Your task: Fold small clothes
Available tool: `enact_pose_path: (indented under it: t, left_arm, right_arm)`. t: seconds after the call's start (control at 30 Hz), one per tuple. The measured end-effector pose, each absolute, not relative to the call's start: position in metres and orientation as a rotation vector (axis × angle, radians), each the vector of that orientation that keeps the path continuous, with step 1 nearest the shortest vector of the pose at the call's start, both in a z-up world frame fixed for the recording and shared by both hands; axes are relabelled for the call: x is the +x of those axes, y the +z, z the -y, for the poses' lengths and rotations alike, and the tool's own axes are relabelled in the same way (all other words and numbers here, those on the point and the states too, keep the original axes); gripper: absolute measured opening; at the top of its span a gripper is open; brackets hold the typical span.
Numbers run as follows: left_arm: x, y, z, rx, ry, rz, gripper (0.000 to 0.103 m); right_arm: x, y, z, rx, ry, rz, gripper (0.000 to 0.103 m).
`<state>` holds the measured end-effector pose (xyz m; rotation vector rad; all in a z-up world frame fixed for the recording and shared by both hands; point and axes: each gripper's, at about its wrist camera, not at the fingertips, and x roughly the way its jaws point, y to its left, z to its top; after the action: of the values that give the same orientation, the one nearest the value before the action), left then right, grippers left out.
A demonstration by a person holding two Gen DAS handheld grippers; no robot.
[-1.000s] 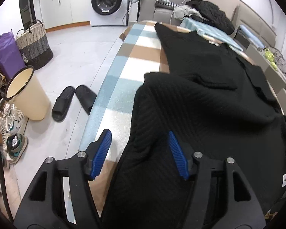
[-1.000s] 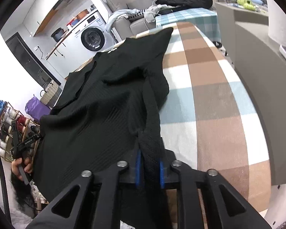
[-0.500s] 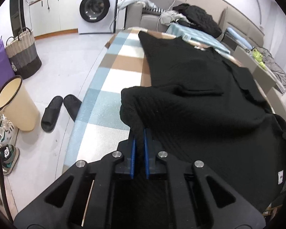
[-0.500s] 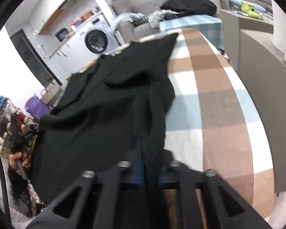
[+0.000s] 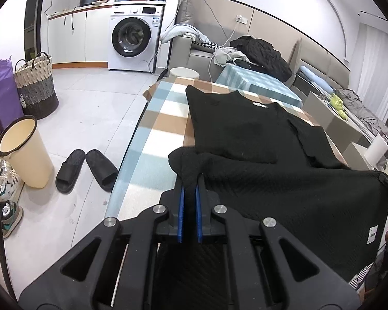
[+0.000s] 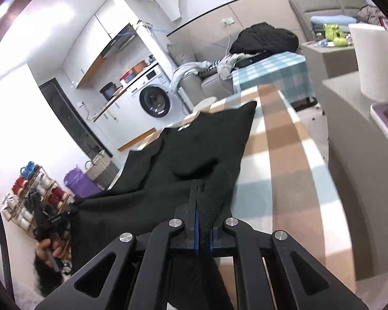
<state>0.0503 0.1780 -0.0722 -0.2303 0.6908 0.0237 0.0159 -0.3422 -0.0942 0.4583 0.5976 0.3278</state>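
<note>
A black knit top (image 5: 245, 129) lies on a table with a blue, brown and white checked cloth (image 5: 163, 118). Its far half lies flat; its near hem is lifted off the table. My left gripper (image 5: 190, 188) is shut on the hem's left corner, with fabric bunched between the blue pads. My right gripper (image 6: 203, 222) is shut on the other corner of the top (image 6: 194, 160). The hem stretches taut between the two grippers, above the table.
To the left on the floor are a cream bin (image 5: 23, 152), black slippers (image 5: 86, 168), shoes and a woven basket (image 5: 35, 85). A washing machine (image 5: 133, 41) and a sofa with clothes (image 5: 256, 51) stand behind. A paper roll (image 6: 375, 59) stands on a grey cabinet on the right.
My left gripper was open over the hem a second ago, then shut on it. Both grippers have since lifted the near hem and pulled it taut.
</note>
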Motion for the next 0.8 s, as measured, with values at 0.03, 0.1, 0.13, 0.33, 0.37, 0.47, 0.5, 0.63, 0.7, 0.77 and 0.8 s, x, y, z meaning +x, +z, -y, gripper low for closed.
enact_pose_path:
  t: [0.03,0.1,0.13,0.33,0.37,0.47,0.5,0.63,0.7,0.77,0.8]
  left_arm:
    - [0.059,-0.073,-0.178,-0.231,0.023,-0.693,0.005]
    - [0.076,-0.075,-0.178,-0.234,0.025,-0.703,0.005]
    - [0.088,-0.077,-0.178,-0.231,0.024,-0.707,0.005]
    - [0.155,-0.098,-0.183,-0.235,0.029,-0.761,0.005]
    - [0.162,-0.102,-0.183,-0.233,0.03,-0.77,0.005]
    - [0.178,-0.115,-0.182,-0.22,0.052,-0.819,0.01]
    - [0.18,-0.119,-0.183,-0.229,0.054,-0.837,0.016]
    - [0.18,-0.129,-0.191,-0.302,0.059,-0.84,0.065]
    - [0.189,-0.133,-0.19,-0.325,0.03,-0.843,0.065]
    - [0.202,-0.139,-0.184,-0.324,0.023,-0.869,0.065]
    - [0.207,-0.141,-0.181,-0.321,0.014,-0.876,0.065]
  right_arm:
    - [0.025,-0.091,0.34,0.444,0.288,-0.603,0.005]
    - [0.041,-0.09,0.338,0.438,0.23,-0.62,0.005]
    - [0.052,-0.091,0.337,0.441,0.204,-0.635,0.005]
    - [0.115,-0.097,0.329,0.451,0.114,-0.688,0.005]
    - [0.124,-0.1,0.329,0.452,0.103,-0.701,0.005]
    - [0.144,-0.114,0.33,0.439,0.044,-0.784,0.013]
    - [0.147,-0.119,0.331,0.427,0.01,-0.826,0.025]
    - [0.136,-0.131,0.346,0.452,-0.051,-0.863,0.054]
    - [0.133,-0.134,0.353,0.482,-0.032,-0.849,0.054]
    - [0.139,-0.138,0.354,0.509,-0.015,-0.852,0.054]
    - [0.143,-0.139,0.351,0.512,-0.002,-0.851,0.054]
